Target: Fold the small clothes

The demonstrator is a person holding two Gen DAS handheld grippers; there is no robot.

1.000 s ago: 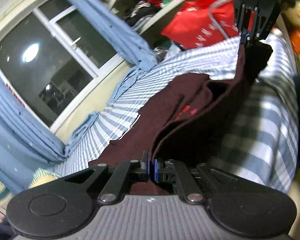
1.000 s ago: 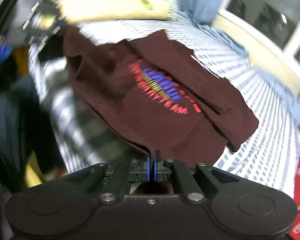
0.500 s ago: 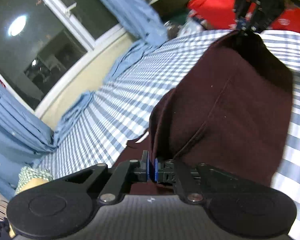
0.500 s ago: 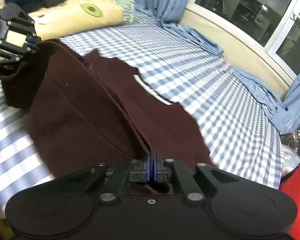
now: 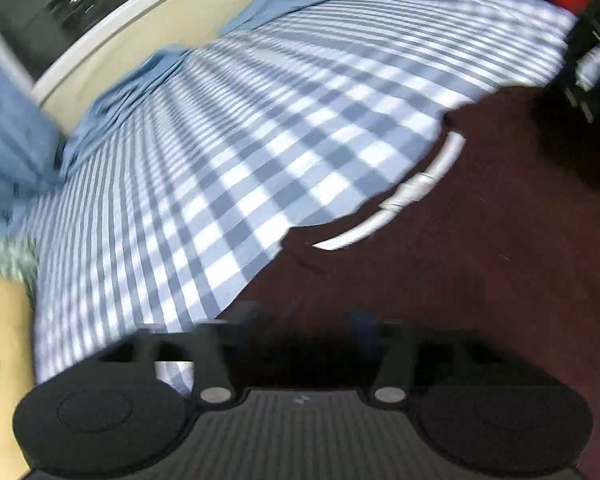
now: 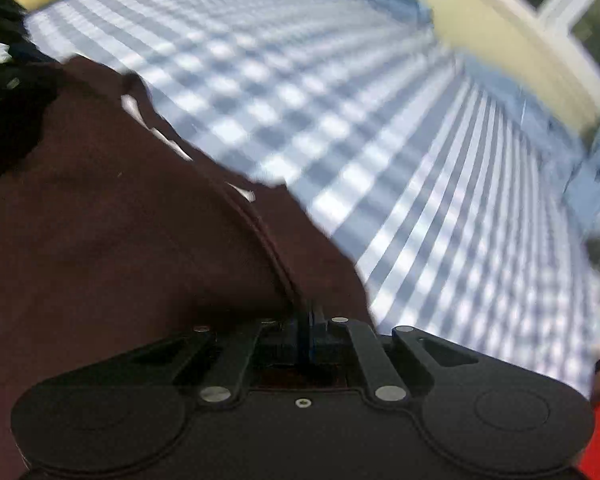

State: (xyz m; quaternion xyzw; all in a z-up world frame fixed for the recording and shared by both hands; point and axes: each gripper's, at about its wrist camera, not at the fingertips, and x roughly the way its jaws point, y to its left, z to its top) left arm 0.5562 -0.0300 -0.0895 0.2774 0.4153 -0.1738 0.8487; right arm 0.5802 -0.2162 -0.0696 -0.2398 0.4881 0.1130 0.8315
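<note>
The blue-checked bed (image 5: 228,168) fills my view from 9 to 1 o'clock. The maroon sweatshirt (image 5: 480,264) lies folded at 4 o'clock. My left gripper (image 5: 304,320) has just spread wide, cloth released; my right gripper (image 6: 309,320), just loosening, looks still pinched on its fold.

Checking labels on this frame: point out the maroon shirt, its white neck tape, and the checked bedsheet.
maroon shirt (image 5: 480,280): left wrist view, back panel.
white neck tape (image 5: 412,190): left wrist view, mid-strip.
checked bedsheet (image 6: 380,120): right wrist view, bare middle.
</note>
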